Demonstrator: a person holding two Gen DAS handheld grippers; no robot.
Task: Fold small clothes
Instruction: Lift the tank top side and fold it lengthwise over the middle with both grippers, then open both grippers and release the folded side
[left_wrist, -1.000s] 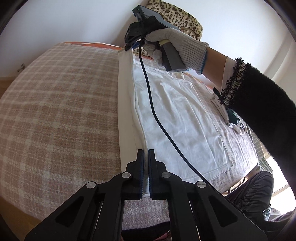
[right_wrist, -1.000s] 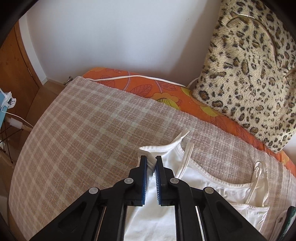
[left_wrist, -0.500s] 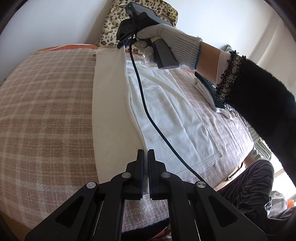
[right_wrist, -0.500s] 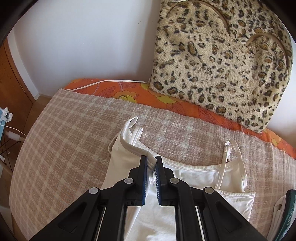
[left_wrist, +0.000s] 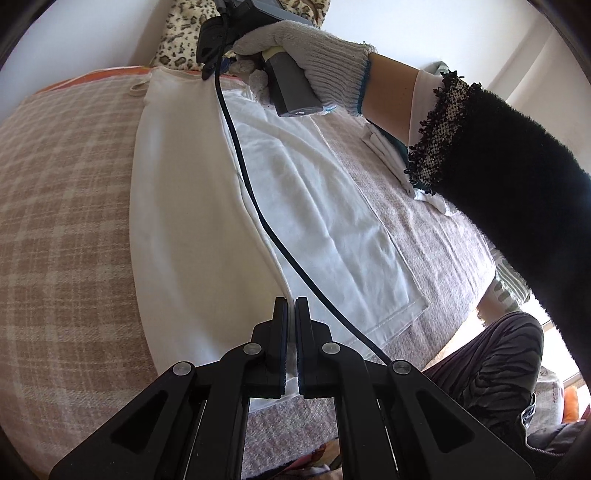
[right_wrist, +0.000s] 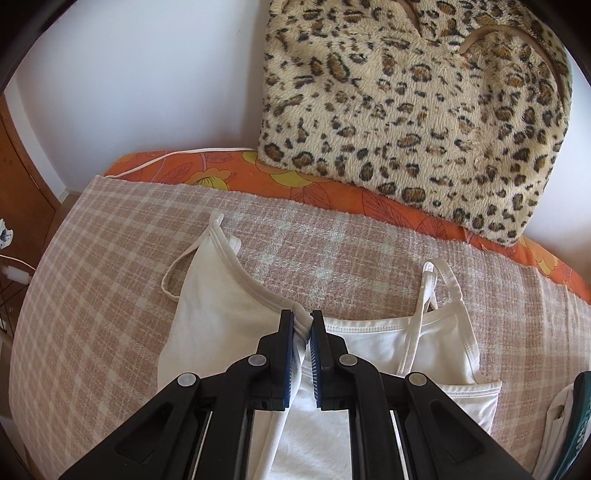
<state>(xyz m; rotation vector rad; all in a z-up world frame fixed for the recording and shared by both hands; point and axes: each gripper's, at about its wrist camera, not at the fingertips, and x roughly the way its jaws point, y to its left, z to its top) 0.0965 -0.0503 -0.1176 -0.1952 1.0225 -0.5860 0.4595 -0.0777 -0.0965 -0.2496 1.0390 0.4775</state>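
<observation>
A white strappy top (left_wrist: 332, 221) lies flat on the checked blanket (left_wrist: 62, 206). Its left side (left_wrist: 184, 221) is folded over toward the middle. My left gripper (left_wrist: 291, 304) is shut on the folded edge at the hem. My right gripper (right_wrist: 303, 319) is shut on the same edge at the neckline (right_wrist: 255, 291), and it shows at the far end of the top in the left wrist view (left_wrist: 210, 55). The top's right half (right_wrist: 436, 350) with two thin straps lies flat. A black cable (left_wrist: 258, 206) runs over the cloth.
A leopard-print cushion (right_wrist: 424, 110) leans on the wall behind an orange floral sheet (right_wrist: 332, 192). Folded clothes (left_wrist: 391, 155) lie at the right of the blanket. The person's dark sleeve (left_wrist: 517, 184) and knees (left_wrist: 491, 362) are on the right. A wooden door (right_wrist: 22, 177) stands left.
Both grippers have carried the top's left edge to the right, so the folded flap has grown wider. The cushion has come closer in the right wrist view.
</observation>
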